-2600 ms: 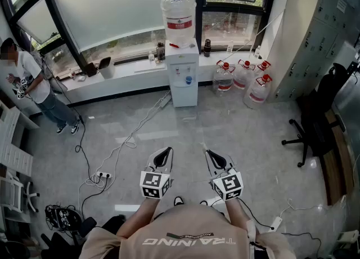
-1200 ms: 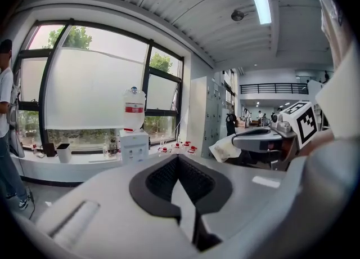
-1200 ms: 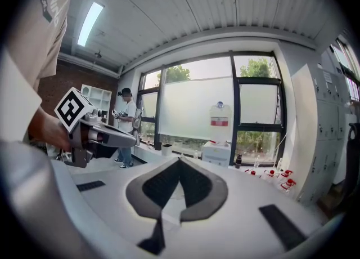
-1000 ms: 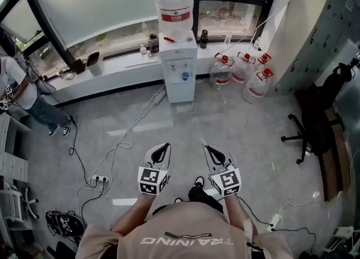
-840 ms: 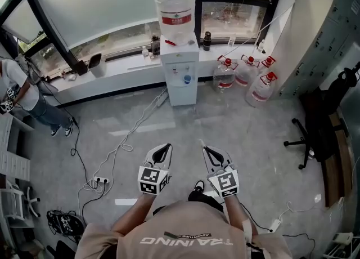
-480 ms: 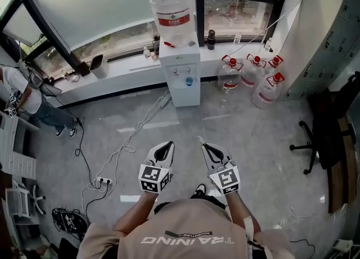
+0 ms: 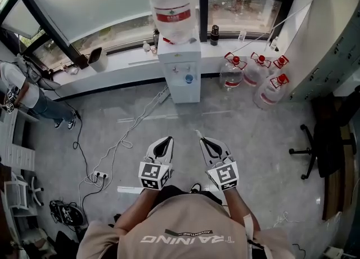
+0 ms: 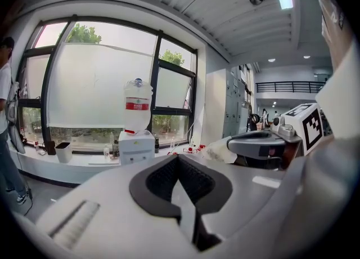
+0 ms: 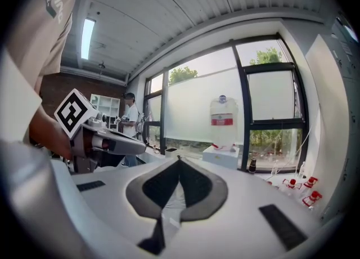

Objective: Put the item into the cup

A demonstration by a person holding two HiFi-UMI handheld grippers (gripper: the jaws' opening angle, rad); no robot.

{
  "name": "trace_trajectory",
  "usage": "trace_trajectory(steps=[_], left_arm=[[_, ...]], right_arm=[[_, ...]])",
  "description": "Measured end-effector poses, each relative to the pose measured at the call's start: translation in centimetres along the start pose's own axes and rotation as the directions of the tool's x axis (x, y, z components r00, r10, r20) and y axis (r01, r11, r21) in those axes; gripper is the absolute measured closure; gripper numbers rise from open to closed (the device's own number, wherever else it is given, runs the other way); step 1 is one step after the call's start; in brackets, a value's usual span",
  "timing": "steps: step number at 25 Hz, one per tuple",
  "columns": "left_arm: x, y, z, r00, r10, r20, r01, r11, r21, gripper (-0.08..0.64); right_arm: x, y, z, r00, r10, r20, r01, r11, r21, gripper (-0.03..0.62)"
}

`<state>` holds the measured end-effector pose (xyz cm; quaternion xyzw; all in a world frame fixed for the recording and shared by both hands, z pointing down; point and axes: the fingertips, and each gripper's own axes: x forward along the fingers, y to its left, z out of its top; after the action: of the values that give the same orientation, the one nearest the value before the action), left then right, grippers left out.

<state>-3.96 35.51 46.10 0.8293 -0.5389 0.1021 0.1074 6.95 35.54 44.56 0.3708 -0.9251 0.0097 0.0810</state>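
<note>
No cup and no item for it can be told apart in any view. Both grippers are held side by side at waist height over the grey floor. My left gripper is shut, its jaws meeting at the tip with nothing between them; the left gripper view shows the same closed tip. The right gripper is shut and empty too, as its own view confirms. Both point toward a white water dispenser that carries a large clear bottle.
Several spare water jugs stand on the floor right of the dispenser. Cables and a power strip lie at the left. A person stands at the far left, a black office chair at the right. A dark container sits on the window ledge.
The whole view has shifted toward the window, so the water dispenser is nearer. Both grippers stay shut and level in front of the body.
</note>
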Motion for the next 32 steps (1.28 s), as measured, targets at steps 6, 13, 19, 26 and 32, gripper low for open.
trace_trajectory(steps=[6, 13, 19, 26, 32], left_arm=[[1.4, 2.3, -0.1, 1.000, 0.010, -0.012, -0.010, 1.000, -0.007, 0.552], [3.9, 7.2, 1.4, 0.999, -0.045, -0.013, 0.045, 0.999, 0.000, 0.552], [7.1, 11.2, 4.2, 0.992, -0.123, 0.023, 0.122, 0.991, 0.061, 0.552], [9.7, 14.5, 4.9, 0.978, -0.209, 0.025, 0.207, 0.976, 0.073, 0.552], [11.8, 15.5, 4.9, 0.967, -0.254, 0.011, 0.253, 0.966, 0.060, 0.552]], right_arm=[[2.8, -0.5, -0.6, 0.999, 0.021, -0.024, -0.022, 1.000, -0.006, 0.581], [7.5, -1.8, 1.0, 0.998, -0.054, -0.041, 0.054, 0.999, 0.006, 0.581], [11.8, -3.1, 2.6, 0.991, -0.130, -0.029, 0.130, 0.992, -0.001, 0.581], [15.8, -3.0, 2.8, 0.979, -0.202, -0.042, 0.202, 0.979, 0.011, 0.581], [17.7, -4.1, 2.2, 0.973, -0.222, -0.061, 0.224, 0.974, 0.029, 0.581]])
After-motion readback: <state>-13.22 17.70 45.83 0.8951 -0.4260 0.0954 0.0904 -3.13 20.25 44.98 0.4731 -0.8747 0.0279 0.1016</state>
